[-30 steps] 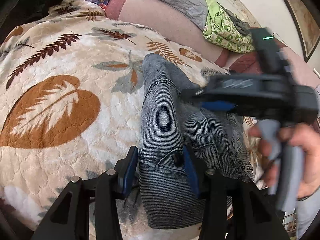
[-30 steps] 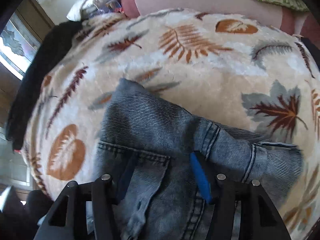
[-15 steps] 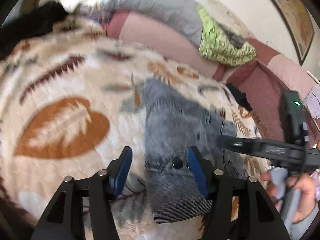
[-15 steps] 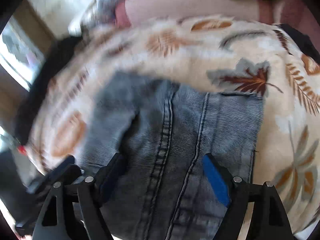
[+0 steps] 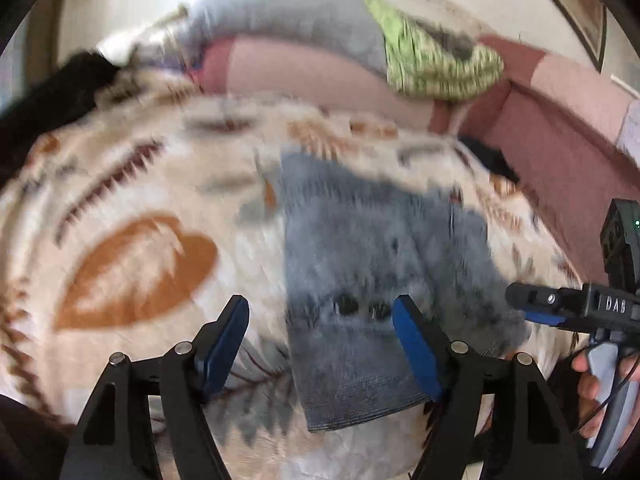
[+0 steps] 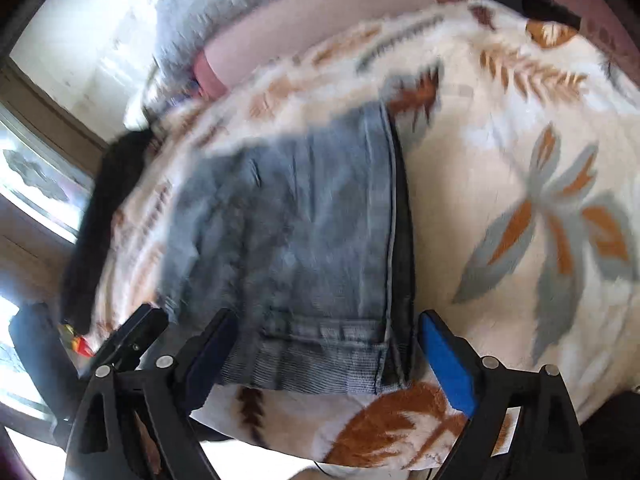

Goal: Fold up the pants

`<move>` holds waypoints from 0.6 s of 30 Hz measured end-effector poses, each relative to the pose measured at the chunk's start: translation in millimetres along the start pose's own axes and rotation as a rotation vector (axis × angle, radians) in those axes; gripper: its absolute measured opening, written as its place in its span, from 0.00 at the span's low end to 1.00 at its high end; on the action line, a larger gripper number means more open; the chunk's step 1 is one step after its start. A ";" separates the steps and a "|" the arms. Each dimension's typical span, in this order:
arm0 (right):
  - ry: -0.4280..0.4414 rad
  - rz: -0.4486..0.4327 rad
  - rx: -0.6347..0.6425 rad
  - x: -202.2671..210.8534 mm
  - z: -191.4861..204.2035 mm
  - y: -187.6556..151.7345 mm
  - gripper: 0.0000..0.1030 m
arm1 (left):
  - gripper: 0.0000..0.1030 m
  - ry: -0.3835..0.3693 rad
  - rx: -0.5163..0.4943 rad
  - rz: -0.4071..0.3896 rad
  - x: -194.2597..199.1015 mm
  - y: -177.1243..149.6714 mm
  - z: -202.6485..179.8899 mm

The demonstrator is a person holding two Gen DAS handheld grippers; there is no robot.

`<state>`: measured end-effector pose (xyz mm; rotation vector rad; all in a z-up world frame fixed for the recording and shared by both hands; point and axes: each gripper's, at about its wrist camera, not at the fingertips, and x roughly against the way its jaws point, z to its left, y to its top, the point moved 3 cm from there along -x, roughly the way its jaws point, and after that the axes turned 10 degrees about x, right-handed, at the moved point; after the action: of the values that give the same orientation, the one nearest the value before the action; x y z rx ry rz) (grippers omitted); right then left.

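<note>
The grey-blue denim pants (image 5: 360, 272) lie folded in a compact block on the leaf-patterned blanket (image 5: 136, 268). My left gripper (image 5: 320, 320) hovers over their near left edge; its jaws are opening and the blue pads press on nothing. In the right wrist view the pants (image 6: 304, 232) fill the middle, with a seamed fold edge on the right. My right gripper (image 6: 328, 336) straddles their near hem from above, also opening, its pads off the cloth. The right gripper (image 5: 560, 312) and the hand (image 5: 592, 380) holding it show at the right edge of the left wrist view.
Behind the blanket are a pink bolster (image 5: 312, 76), a grey quilt (image 5: 280, 20) and a green patterned cloth (image 5: 436, 64). A black garment (image 6: 96, 208) lies along the blanket's left side near a window (image 6: 28, 176). The blanket's near edge drops off close to the grippers.
Both grippers' jaws have spread wider and drawn back from the pants. The right gripper has swung across to the pants' right-hand end. The pants now lie flatter, as one folded block.
</note>
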<state>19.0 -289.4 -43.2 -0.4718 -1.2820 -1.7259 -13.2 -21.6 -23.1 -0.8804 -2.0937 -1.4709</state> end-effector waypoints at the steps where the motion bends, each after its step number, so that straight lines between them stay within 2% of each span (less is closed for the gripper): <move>1: 0.016 -0.028 -0.005 7.1 0.0 8.3 0.90 | 0.73 -0.005 -0.008 -0.020 6.0 3.8 -1.7; 3: 0.133 -0.066 -0.027 14.3 3.0 31.2 0.90 | 0.73 -0.014 -0.024 -0.037 8.3 8.4 -7.3; 6: 0.352 -0.040 -0.049 -2.1 9.2 64.7 0.90 | 0.73 -0.005 -0.046 0.023 -10.9 5.1 -15.3; 7: 0.369 -0.036 -0.046 -11.1 8.7 72.2 0.90 | 0.73 -0.002 -0.054 0.063 -22.3 0.5 -16.9; 9: 0.296 0.007 -0.044 -46.2 -6.4 83.7 0.90 | 0.74 0.021 -0.062 0.115 -35.1 -13.8 -15.0; 10: 0.261 0.083 -0.070 -72.0 -19.8 81.0 0.90 | 0.79 0.036 -0.059 0.114 -38.3 -16.0 -13.7; 11: 0.264 0.182 -0.129 -100.5 -37.1 74.4 0.90 | 0.83 0.032 -0.045 0.113 -38.9 -16.8 -11.3; 12: 0.310 0.112 -0.183 -100.0 -47.6 74.2 0.90 | 0.83 0.029 -0.035 0.136 -40.3 -17.8 -10.1; 13: 0.328 0.093 -0.199 -93.0 -48.1 75.3 0.90 | 0.84 0.033 -0.023 0.143 -41.1 -17.1 -8.2; 14: 0.319 0.096 -0.197 -85.2 -46.1 76.3 0.89 | 0.86 0.034 -0.025 0.135 -40.3 -16.5 -7.4; 16: 0.261 0.039 -0.164 -60.4 -39.3 76.2 0.89 | 0.87 0.035 -0.030 0.127 -40.9 -16.6 -6.9; 18: 0.314 0.010 -0.127 -38.6 -25.7 72.1 0.89 | 0.87 0.035 -0.026 0.123 -40.9 -17.2 -5.9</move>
<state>104.1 -299.3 -41.8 -0.2647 -0.9493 -1.7974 3.3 -41.4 -59.6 -0.9674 -1.9631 -1.4419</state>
